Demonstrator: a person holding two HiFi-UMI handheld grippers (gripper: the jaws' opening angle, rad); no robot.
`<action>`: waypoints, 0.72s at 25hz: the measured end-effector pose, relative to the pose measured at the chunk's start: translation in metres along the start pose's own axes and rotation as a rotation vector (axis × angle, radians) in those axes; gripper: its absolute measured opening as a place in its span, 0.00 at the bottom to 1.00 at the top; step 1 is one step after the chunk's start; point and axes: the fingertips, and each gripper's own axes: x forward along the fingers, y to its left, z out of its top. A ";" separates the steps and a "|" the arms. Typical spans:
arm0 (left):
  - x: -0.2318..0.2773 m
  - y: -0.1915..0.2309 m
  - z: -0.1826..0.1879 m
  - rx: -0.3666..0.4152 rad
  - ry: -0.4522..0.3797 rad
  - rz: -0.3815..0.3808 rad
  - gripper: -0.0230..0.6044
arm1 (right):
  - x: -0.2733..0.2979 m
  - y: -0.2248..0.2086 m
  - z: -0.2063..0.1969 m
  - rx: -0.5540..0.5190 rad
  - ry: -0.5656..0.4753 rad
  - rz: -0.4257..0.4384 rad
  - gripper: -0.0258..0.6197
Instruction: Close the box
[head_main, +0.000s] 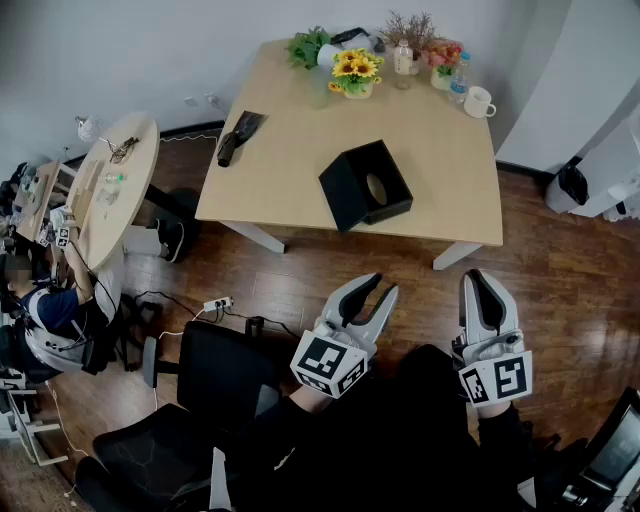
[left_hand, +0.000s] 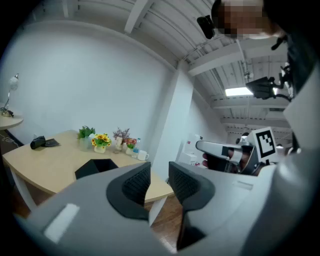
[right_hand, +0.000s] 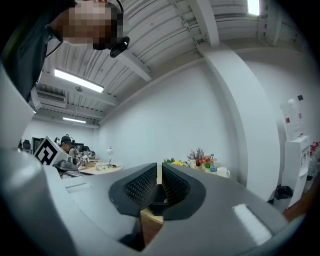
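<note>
An open black box (head_main: 377, 187) sits on the wooden table (head_main: 300, 170), with its black lid (head_main: 340, 192) standing on edge against its left side. The left gripper view shows the box (left_hand: 95, 167) far off, on the table beyond the jaws. Both grippers hang well short of the table, over the person's lap. My left gripper (head_main: 381, 288) (left_hand: 159, 176) is open a little, with nothing between its pads. My right gripper (head_main: 487, 283) (right_hand: 159, 182) has its jaws almost together and holds nothing.
Sunflowers (head_main: 357, 72), potted plants, a bottle (head_main: 403, 57) and a white mug (head_main: 479, 101) line the table's far edge. A dark object (head_main: 238, 133) lies at the table's left. A round table (head_main: 115, 175) with a seated person stands left; a black chair (head_main: 215, 372) is close by.
</note>
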 end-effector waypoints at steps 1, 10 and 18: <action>0.008 0.020 -0.004 -0.014 0.012 0.022 0.19 | 0.016 -0.002 -0.007 0.001 0.008 0.010 0.07; 0.099 0.206 -0.067 -0.482 0.037 0.318 0.20 | 0.198 -0.052 -0.125 0.000 0.219 0.205 0.15; 0.073 0.317 -0.167 -1.061 -0.144 0.658 0.44 | 0.307 -0.106 -0.223 0.053 0.518 0.211 0.16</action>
